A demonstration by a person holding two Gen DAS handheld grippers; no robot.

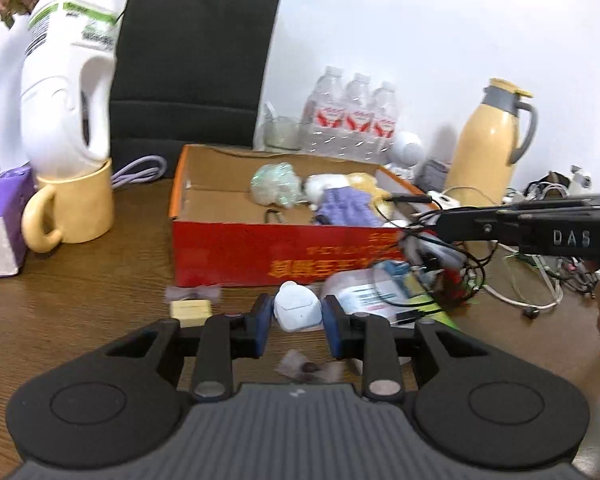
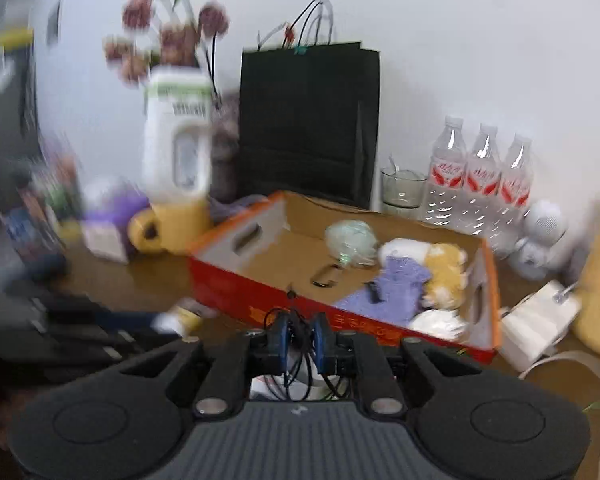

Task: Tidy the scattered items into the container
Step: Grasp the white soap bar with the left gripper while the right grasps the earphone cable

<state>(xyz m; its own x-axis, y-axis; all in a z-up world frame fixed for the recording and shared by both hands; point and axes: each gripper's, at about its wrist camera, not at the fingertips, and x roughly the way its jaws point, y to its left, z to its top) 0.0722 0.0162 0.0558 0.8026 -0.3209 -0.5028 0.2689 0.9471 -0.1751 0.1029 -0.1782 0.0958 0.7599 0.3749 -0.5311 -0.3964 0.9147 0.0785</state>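
Note:
My left gripper (image 1: 298, 301) is shut on a pale white earbud case (image 1: 298, 314), held just above the wooden table in front of the red cardboard box (image 1: 228, 248). The box holds a greenish plastic ball (image 1: 274, 186), a white and yellow plush toy (image 2: 432, 258), a purple knitted cloth (image 1: 346, 206) and a carabiner (image 2: 326, 276). My right gripper (image 2: 301, 322) is shut on a tangle of thin black cable (image 2: 298, 364) near the box's front wall. In the left wrist view that right gripper (image 1: 442, 224) reaches in from the right, with the cable (image 1: 440, 276) dangling under it.
A yellow mug (image 1: 76, 208) holding a white jug, a purple tissue box (image 1: 4, 216), a black paper bag (image 1: 192, 68), water bottles (image 1: 352, 116) and a yellow thermos (image 1: 488, 140) ring the box. A small yellow block (image 1: 190, 310), wrappers (image 1: 300, 366), a plastic pack (image 1: 364, 292) and loose white cables (image 1: 540, 300) lie on the table.

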